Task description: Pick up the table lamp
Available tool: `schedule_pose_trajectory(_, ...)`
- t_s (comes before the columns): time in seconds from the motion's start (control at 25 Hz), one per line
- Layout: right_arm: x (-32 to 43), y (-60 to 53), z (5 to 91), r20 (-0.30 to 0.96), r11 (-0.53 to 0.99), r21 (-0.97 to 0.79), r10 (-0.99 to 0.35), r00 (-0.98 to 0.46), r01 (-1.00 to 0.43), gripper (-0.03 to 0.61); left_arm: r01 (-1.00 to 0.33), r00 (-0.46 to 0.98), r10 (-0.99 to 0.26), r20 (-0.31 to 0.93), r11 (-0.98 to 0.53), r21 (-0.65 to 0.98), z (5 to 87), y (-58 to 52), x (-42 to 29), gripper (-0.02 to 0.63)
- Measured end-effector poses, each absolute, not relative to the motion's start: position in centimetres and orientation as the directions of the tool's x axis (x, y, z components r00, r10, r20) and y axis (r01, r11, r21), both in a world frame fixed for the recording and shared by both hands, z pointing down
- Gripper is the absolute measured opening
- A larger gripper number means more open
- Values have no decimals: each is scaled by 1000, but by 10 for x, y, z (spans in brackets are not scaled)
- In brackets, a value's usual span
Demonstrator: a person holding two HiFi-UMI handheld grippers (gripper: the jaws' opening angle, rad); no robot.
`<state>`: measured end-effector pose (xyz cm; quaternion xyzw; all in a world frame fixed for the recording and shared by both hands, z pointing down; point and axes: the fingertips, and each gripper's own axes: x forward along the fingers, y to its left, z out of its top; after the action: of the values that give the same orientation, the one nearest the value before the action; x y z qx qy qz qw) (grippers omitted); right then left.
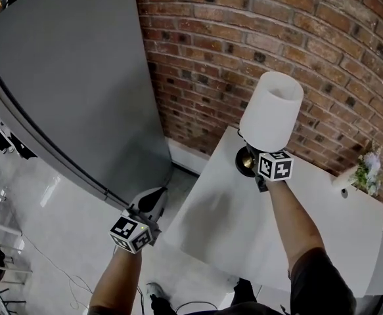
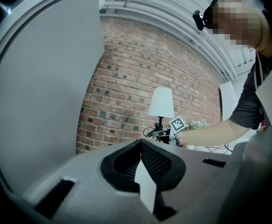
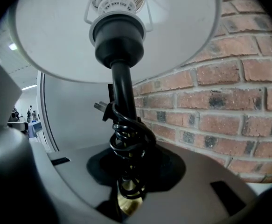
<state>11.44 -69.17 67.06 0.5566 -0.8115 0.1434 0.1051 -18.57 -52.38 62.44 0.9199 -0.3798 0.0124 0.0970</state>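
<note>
At frame centre the right tool (image 1: 253, 165) is clenching the white-shaded black table lamp's (image 1: 271, 110) cord-wrapped stem (image 3: 126, 139), risking slippage and tilting under the top-heavy shade; the left tool (image 1: 153, 201), lower left, is hanging closed, empty.

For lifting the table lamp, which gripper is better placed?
Right. The right gripper is closed on the table lamp at its stem, over the white table. The left gripper is empty, beyond the table's edge.
</note>
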Motion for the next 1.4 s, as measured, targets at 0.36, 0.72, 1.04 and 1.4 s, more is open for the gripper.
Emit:
schedule_pose_trajectory(0.36, 101, -686, 588, 327, 379, -118, -858, -396, -918, 95, -706, 706, -706, 52, -698, 122, 546, -522, -191, 5)
schedule_pose_trajectory(0.72, 80, -672, 493, 301, 433, -157, -835, -461, -888, 95, -719, 689, -724, 3, -684, 120, 456, -509, -209, 5)
schedule_pose_trajectory(1.04, 63, -659, 409, 295, 441, -117, -840, -455, -890, 94, -737, 673, -739, 2, -671, 82, 387, -499, -230, 5)
schedule_pose_trajectory(1.4, 34, -639, 332, 269, 484, -111, -826, -495, -868, 95, -754, 655, -755, -9, -655, 54, 323, -482, -247, 5)
